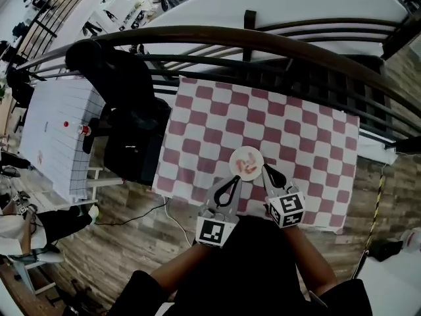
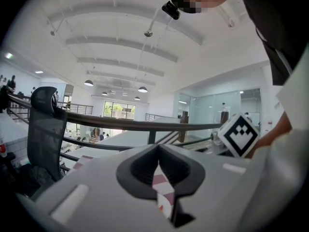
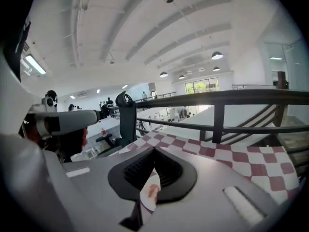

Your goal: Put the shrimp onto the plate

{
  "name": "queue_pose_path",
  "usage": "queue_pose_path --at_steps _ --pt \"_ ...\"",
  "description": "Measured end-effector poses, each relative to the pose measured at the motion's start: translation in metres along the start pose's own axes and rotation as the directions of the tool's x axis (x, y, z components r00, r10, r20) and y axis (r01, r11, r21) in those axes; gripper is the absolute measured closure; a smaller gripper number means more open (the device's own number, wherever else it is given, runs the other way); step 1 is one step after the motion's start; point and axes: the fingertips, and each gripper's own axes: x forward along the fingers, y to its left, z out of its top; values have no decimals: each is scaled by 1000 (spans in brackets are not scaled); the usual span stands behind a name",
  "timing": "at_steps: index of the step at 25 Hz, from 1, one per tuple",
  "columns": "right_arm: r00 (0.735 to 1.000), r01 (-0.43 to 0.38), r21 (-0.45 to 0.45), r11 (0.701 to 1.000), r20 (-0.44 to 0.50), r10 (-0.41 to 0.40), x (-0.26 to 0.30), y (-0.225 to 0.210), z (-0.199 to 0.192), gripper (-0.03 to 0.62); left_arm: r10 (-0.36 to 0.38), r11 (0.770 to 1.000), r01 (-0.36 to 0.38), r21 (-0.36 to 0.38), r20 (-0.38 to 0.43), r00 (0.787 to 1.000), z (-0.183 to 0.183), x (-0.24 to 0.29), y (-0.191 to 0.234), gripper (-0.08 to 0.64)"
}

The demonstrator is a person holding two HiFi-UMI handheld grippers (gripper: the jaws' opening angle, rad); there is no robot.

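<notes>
The shrimp (image 1: 249,168) lies on the plate (image 1: 237,157) on the checked cloth (image 1: 309,137), so the left gripper (image 1: 235,178) and right gripper (image 1: 265,168) hover beside it, jaws together and empty, the job seemingly done.

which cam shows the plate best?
Head view: the whole plate with the shrimp on it, on the checkered cloth. Right gripper view catches only a sliver between its jaws. Left gripper view shows none of it.
</notes>
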Motion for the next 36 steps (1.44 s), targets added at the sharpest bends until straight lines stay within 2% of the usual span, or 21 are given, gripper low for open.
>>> queue_pose_path --at_steps 5,8,10,15,19,26,36 --pt "991 57 20 998 122 -59 -49 36 30 595 -74 997 74 4 31 997 15 -28 -15 551" --pt "971 117 -2 993 208 -114 -78 57 45 595 -79 997 77 29 51 996 25 -46 -21 551" --pt "958 166 -13 986 240 -158 -94 69 48 595 -90 996 90 16 59 994 29 -58 -24 551" --pt "937 232 -19 973 272 -218 -124 97 50 595 -135 991 134 12 96 986 37 -79 -35 551" --pt "923 265 -29 964 297 -245 -143 113 50 595 -144 990 144 5 119 983 41 -93 -41 551" --pt "912 290 -46 956 316 -261 -163 134 42 595 -144 989 146 -9 143 979 38 -118 -48 551" --pt "904 299 -32 954 329 -273 -194 137 31 595 -172 985 174 3 144 974 33 -130 -83 551"
